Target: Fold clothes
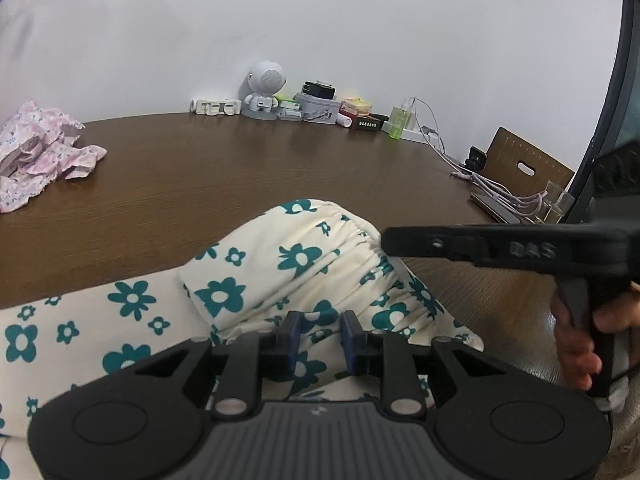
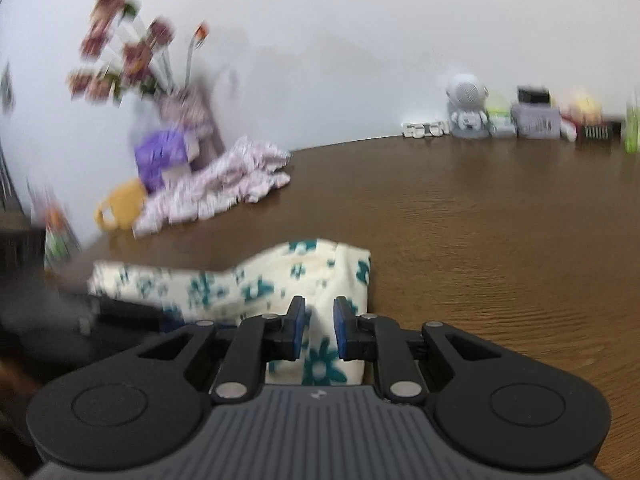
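A cream garment with teal flowers (image 1: 300, 264) lies folded on the brown wooden table (image 1: 240, 168), its gathered waistband toward the right. My left gripper (image 1: 322, 332) sits low over the near fold, and cloth fills the narrow gap between its blue pads. In the left wrist view the right gripper (image 1: 386, 240) reaches in from the right, its tip at the waistband, with a person's hand (image 1: 576, 352) on its handle. In the blurred right wrist view the right gripper (image 2: 320, 328) pinches a ridge of the garment (image 2: 256, 280) between its pads. The left gripper (image 2: 132, 312) is a dark blur at the cloth's left end.
A crumpled pink floral garment (image 1: 36, 152) lies at the far left, beside a yellow mug (image 2: 120, 204) and a vase of flowers (image 2: 132, 60). A white robot speaker (image 1: 264, 88), boxes and bottles line the wall. Cables (image 1: 500, 192) and a chair back (image 1: 520, 160) stand at the right.
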The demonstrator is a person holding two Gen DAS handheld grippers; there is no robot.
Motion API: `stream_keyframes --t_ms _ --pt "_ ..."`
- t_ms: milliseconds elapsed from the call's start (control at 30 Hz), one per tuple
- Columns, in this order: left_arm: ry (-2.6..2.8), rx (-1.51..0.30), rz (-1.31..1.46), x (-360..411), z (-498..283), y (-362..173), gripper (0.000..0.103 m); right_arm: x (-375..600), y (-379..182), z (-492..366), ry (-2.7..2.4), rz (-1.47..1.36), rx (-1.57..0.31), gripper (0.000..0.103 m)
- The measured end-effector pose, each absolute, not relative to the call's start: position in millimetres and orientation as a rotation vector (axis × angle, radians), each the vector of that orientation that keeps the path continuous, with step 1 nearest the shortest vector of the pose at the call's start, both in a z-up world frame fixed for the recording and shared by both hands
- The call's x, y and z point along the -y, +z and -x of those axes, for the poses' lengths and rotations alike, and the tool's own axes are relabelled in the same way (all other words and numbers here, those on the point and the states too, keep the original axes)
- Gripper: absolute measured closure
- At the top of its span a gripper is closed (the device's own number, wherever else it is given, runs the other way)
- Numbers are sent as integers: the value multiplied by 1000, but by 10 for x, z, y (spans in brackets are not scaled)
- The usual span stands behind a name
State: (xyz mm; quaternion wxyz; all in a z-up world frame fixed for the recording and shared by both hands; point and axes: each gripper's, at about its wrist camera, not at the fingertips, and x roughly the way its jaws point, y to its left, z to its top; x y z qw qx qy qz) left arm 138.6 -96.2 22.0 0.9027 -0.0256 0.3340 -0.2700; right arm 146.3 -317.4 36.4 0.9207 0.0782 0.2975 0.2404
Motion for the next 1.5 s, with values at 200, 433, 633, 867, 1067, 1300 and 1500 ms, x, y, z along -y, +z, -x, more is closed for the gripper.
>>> stream_keyframes --t_ms 200,433,633,867,1067,1300,1500 --pt "-563 -684 74 923 -1365 228 81 3080 252 -1630 474 -145 -676 91" --pt "-530 -598 111 849 -1374 383 84 2902 153 -1557 445 -28 -658 91" --pt "-491 -692 94 842 -1466 217 84 2896 218 -1554 446 -20 -647 91" --pt "-495 -688 77 822 -1436 185 84 3135 278 -1857 447 -223 -661 89" --pt "-499 -682 69 814 -1418 180 84 2961 132 -1947 442 -178 -725 90" --pt "-502 -682 81 795 -1416 191 84 2907 179 -1772 409 -131 -661 65" --pt "-503 -680 85 790 -1409 197 84 3097 210 -1545 389 -189 -652 61"
